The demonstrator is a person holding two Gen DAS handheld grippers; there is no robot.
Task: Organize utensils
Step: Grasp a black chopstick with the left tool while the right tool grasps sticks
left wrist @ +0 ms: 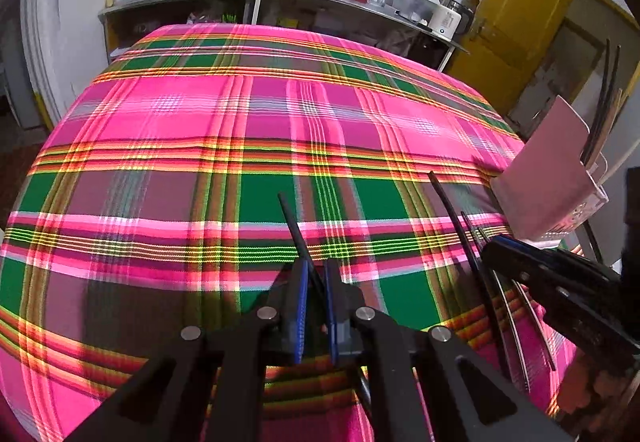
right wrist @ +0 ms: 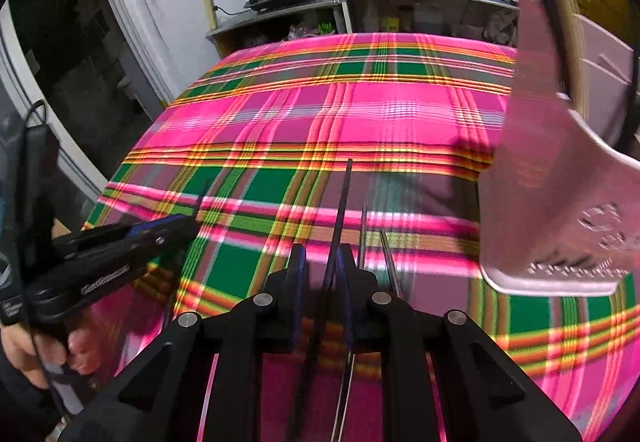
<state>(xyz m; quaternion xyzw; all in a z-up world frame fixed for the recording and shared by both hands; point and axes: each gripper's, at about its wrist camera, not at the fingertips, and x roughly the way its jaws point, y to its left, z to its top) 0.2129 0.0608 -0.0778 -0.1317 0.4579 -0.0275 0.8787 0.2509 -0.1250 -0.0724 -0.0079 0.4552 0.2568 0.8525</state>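
A: Item one, left gripper (left wrist: 316,306): blue pads nearly together, clamped on one black chopstick (left wrist: 294,222) that juts forward and is raised over the near part of the tabletop (left wrist: 160,130).

B: Item two, right gripper (right wrist: 324,294): closed likewise on a second black chopstick (right wrist: 342,202), tip pointing toward the table's middle. Loose chopsticks (right wrist: 376,242) lie on the plaid cloth just beside it, near the right edge.

A: Item three, pink utensil holder (right wrist: 560,182): stands at the right edge, with several chopsticks and a pale handle already upright in it.

B: Hazards, as I judge them: each stick is pinched at one spot along a thin shaft, so it may pivot or slip out on the way over. A tilted tip could catch the holder's rim or nudge it, and the two grippers sit close enough to collide.
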